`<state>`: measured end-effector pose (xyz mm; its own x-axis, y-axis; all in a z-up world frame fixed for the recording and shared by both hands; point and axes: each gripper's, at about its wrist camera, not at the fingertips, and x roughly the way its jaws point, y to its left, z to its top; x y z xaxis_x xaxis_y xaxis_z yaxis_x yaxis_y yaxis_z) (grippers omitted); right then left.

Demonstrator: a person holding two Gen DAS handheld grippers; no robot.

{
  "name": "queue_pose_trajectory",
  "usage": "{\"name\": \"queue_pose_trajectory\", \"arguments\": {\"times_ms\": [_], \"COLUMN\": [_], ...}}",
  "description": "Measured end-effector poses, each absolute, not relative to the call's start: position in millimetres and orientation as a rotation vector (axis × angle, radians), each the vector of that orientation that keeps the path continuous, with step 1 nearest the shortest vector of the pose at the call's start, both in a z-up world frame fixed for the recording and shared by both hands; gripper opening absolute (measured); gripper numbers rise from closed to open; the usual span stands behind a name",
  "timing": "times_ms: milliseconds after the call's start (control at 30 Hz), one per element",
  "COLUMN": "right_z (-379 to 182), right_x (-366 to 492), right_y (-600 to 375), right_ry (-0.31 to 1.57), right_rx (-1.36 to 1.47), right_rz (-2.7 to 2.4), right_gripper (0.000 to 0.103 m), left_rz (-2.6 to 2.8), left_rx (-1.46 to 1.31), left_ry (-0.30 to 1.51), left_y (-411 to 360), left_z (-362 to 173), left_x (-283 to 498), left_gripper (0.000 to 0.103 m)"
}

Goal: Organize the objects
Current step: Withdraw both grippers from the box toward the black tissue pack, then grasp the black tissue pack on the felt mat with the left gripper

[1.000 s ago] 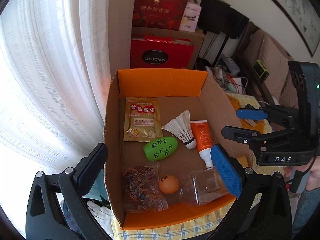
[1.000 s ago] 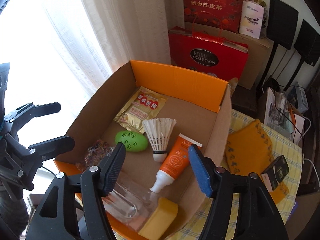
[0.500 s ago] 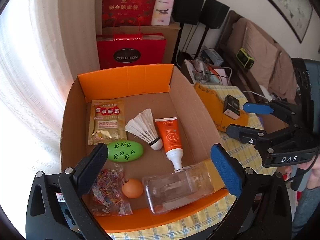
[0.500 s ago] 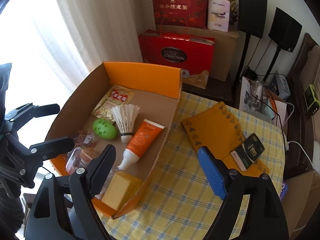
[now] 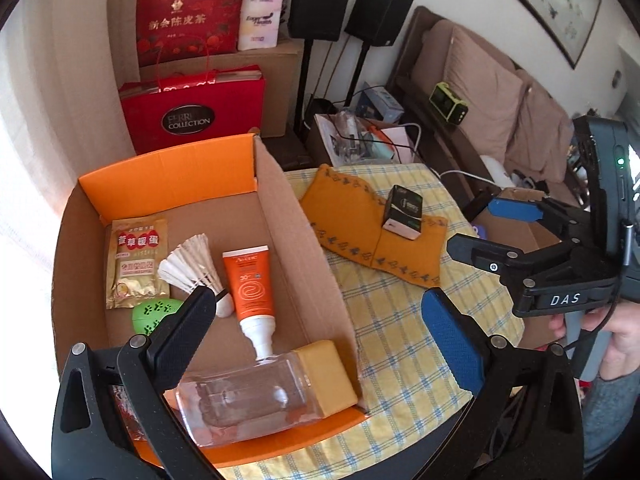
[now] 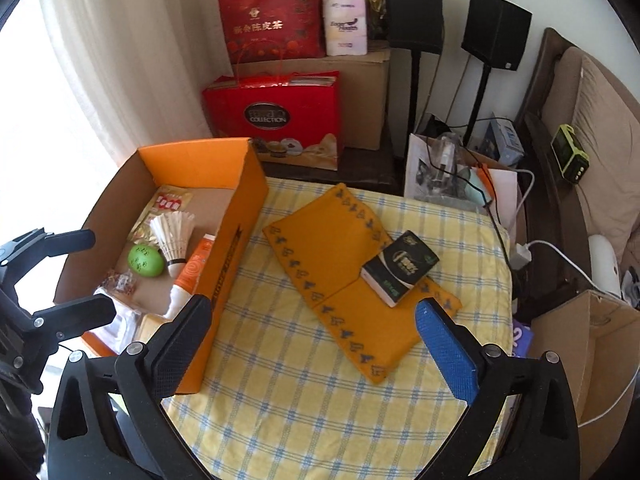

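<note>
Box [image 6: 236, 216] at left of the right wrist view is mostly packed already, leaving just the little black box [image 6: 400, 266] on the orange cloth [image 6: 332, 248] mid-table, and my right claw [image 6: 312, 344] has just been opening, empty, left claw [image 5: 320, 340] gaping too.

From my left wrist camera, the near black finger [image 5: 180, 336] covers part of the green oval case with paw prints [image 5: 154, 314], and the bag of coloured rubber bands [image 5: 128, 412] shows only in slivers. The small dark box's [image 6: 400, 266] print is too small to read.
</note>
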<state>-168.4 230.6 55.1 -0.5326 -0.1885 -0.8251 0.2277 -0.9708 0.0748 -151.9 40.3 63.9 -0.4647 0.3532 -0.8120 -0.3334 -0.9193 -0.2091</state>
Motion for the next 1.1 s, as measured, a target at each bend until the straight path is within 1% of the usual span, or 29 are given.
{"name": "queue_pose_trajectory", "arguments": {"times_ms": [267, 567, 800, 1100], "right_z": [51, 32, 18, 0], "right_x": [-163, -158, -157, -156], "right_y": [275, 314, 337, 355], "right_ry": [-0.011, -0.056, -0.1, -0.135], "right_rx": [1.401, 1.449, 1.473, 1.486], "right_rz": [-2.611, -2.652, -2.659, -2.655], "right_gripper": [0.102, 0.102, 0.102, 0.102], "left_rz": [2.357, 2.358, 2.332, 2.339], "left_rx": [-1.337, -1.356, -1.38, -1.429], "left_ry": [0.024, 0.073, 0.081, 0.073], "left_y": [91, 142, 181, 219], "left_z": [60, 52, 34, -1], "left_x": [-157, -180, -202, -231], "left_gripper": [0.103, 0.103, 0.103, 0.103]}}
